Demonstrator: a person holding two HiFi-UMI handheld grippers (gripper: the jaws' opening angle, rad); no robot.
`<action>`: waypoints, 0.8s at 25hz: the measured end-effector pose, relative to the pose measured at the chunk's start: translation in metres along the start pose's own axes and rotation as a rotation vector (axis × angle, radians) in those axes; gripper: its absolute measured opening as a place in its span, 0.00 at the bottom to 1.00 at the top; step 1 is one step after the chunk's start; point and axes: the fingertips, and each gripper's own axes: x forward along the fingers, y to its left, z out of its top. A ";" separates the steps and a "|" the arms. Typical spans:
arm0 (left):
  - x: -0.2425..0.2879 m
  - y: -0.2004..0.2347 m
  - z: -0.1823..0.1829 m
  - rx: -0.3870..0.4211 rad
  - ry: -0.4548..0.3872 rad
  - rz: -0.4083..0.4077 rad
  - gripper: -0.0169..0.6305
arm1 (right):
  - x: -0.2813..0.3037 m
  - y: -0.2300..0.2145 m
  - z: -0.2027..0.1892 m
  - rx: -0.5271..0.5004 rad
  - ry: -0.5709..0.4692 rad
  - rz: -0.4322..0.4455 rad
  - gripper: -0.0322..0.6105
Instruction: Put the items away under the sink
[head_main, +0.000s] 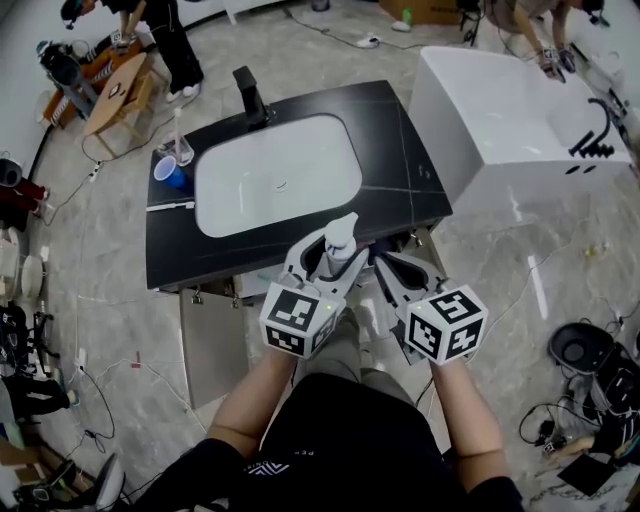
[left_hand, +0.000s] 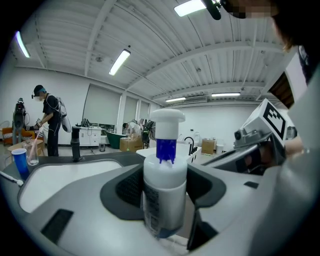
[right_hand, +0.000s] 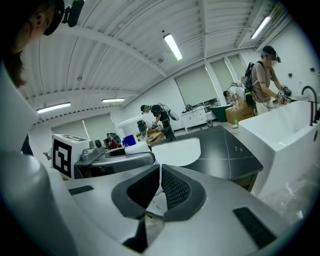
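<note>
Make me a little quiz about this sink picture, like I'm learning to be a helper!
1. True or false: in the head view, the blue cup stands on the countertop, left of the sink basin.
2. What does the left gripper hold? A) a white bottle with a blue neck. B) a sponge. C) a towel.
3. Fill in the missing word: the faucet behind the basin is coloured ____.
Key: 1 true; 2 A; 3 black.
</note>
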 end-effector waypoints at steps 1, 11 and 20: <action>-0.006 -0.003 -0.002 -0.001 0.003 0.002 0.39 | -0.002 0.004 -0.003 -0.002 0.003 0.006 0.11; -0.056 -0.005 -0.020 -0.027 0.004 0.032 0.39 | -0.007 0.029 -0.032 0.012 0.043 0.038 0.11; -0.078 -0.011 -0.035 -0.004 0.027 -0.056 0.39 | 0.002 0.046 -0.051 0.048 0.058 0.003 0.11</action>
